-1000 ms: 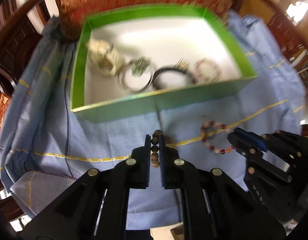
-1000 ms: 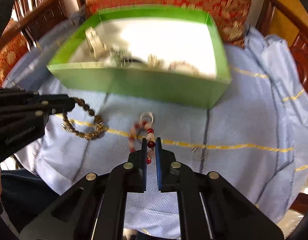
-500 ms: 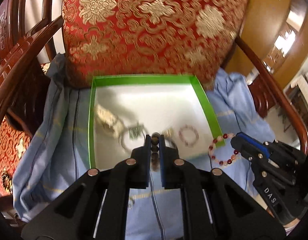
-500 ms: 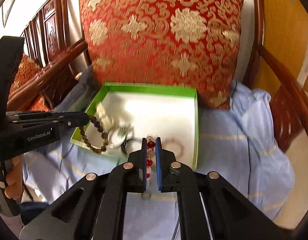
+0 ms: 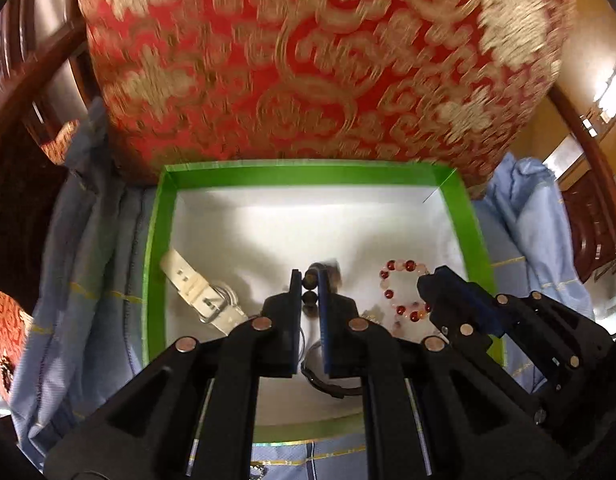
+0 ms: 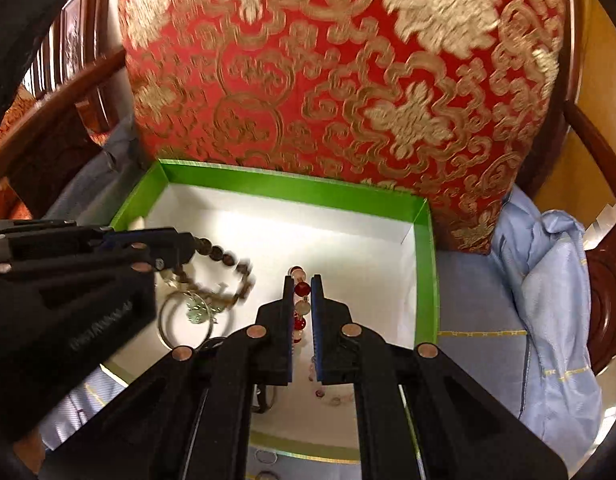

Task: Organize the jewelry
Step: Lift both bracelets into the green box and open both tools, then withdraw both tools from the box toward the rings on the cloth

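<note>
A green box (image 5: 155,280) with a white inside lies on blue cloth. My left gripper (image 5: 308,276) hangs over its middle, shut on a brown bead bracelet (image 5: 309,298). In the right wrist view that bracelet (image 6: 227,264) dangles in a loop from the left gripper (image 6: 189,246). My right gripper (image 6: 299,280) is shut on a red and pale bead bracelet (image 6: 302,289), also above the box (image 6: 291,186). From the left wrist view the red bracelet (image 5: 392,292) hangs at the right gripper's (image 5: 426,282) tip.
Inside the box lie a white watch strap (image 5: 199,296), a silver bangle with a green charm (image 6: 187,320) and a black bangle (image 5: 332,386). A red and gold cushion (image 6: 328,80) stands right behind the box. Blue cloth (image 6: 488,320) and wooden chair arms (image 6: 596,148) surround it.
Both grippers lifted their bracelets off the blue cloth and carried them forward. They went from in front of the box to above its inside. Both stayed shut.
</note>
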Demonstrator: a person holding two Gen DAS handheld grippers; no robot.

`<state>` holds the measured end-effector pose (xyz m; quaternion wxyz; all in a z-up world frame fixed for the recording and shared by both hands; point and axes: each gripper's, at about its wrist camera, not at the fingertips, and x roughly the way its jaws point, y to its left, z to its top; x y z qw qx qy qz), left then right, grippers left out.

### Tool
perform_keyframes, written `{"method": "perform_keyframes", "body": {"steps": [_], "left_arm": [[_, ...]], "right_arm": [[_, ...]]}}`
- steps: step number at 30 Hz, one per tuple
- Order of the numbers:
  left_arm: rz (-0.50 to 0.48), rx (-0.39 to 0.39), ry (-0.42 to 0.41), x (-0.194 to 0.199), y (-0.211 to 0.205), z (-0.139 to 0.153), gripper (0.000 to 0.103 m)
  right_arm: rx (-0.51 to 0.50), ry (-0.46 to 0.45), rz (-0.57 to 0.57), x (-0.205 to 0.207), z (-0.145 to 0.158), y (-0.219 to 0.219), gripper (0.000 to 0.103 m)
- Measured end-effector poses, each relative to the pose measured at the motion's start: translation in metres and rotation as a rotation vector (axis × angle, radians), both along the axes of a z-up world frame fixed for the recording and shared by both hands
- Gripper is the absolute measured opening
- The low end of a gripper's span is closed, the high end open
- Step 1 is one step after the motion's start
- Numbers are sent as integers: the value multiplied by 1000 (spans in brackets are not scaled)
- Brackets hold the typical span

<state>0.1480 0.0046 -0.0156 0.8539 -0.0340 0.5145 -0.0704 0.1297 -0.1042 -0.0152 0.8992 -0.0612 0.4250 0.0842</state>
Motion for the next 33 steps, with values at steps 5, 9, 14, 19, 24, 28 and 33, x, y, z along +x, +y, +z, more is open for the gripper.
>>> {"method": "perform_keyframes", "body": {"steps": [5, 9, 14, 19, 24, 28, 33], "left_arm": [[37, 56, 47, 5, 4, -13, 19], [35, 50, 1, -5, 8, 6, 38], [31, 62, -49, -23, 4, 25, 50], [66, 115, -55, -39, -1, 32, 73], [71, 22, -38, -66, -2, 36, 78], [21, 47, -60, -84, -15, 36, 83], [-17, 186, -74, -99, -28, 26, 84]], "right_arm": [[-4, 65, -51, 8, -23, -2, 30], [65, 73, -76, -6, -23, -6, 46], [67, -3, -38, -42, 0, -2, 46], [104, -27, -23, -75, 16, -13, 62], [161, 4, -9, -105, 16, -26, 63], [115, 41, -13, -120, -4, -31, 63], [120, 133, -81, -122, -38, -43, 63]]}}
